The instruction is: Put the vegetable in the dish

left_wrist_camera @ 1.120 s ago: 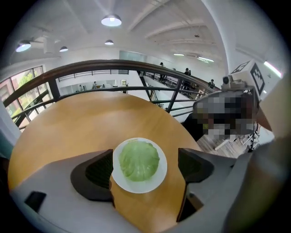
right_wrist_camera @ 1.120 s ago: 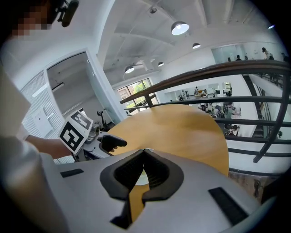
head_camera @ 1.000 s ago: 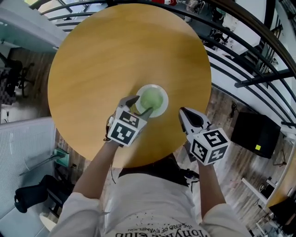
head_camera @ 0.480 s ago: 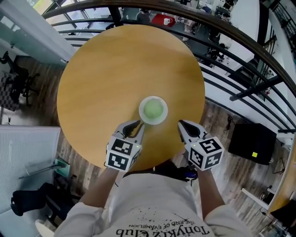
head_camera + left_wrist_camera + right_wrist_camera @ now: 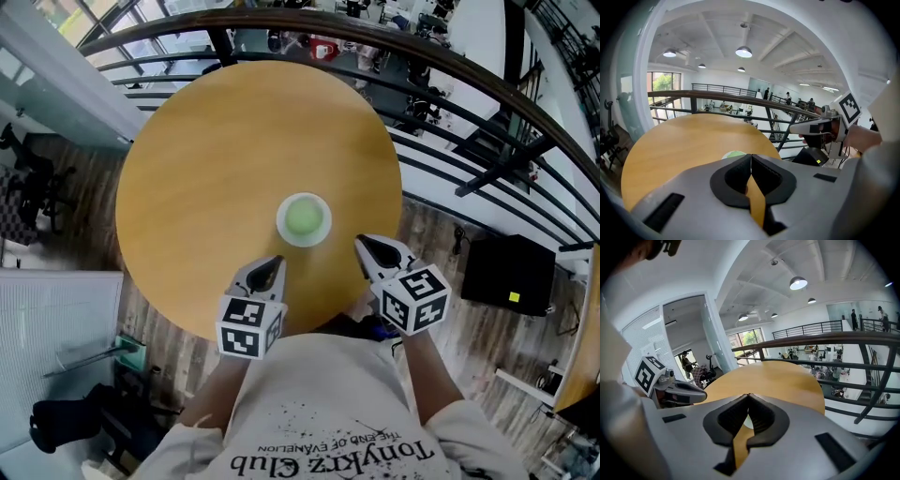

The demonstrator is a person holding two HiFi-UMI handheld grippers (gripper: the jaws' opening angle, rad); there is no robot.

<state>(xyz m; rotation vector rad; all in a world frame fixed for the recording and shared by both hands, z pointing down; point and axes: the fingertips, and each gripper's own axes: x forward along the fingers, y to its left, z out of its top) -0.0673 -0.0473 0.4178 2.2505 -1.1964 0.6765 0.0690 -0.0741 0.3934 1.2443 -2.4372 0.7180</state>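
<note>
A pale green round vegetable (image 5: 303, 217) lies in a small white dish (image 5: 303, 235) near the front edge of the round wooden table (image 5: 216, 169). My left gripper (image 5: 273, 262) hangs below and left of the dish, apart from it, jaws shut with nothing between them. My right gripper (image 5: 362, 243) hangs below and right of the dish, also shut and empty. In the left gripper view the dish (image 5: 735, 154) peeks just above the closed jaws (image 5: 750, 155), and the right gripper (image 5: 820, 126) shows at the right. The right gripper view shows its tips (image 5: 748, 395) meeting over the table.
A curved dark railing (image 5: 450, 103) runs round the table's far and right sides, with a lower floor beyond it. A black box (image 5: 511, 272) stands on the wooden floor at the right. A white panel (image 5: 56, 319) is at the left.
The left gripper has let go of the vegetable in the dish, drawn back toward me and shut. Both grippers now sit lower, away from the dish.
</note>
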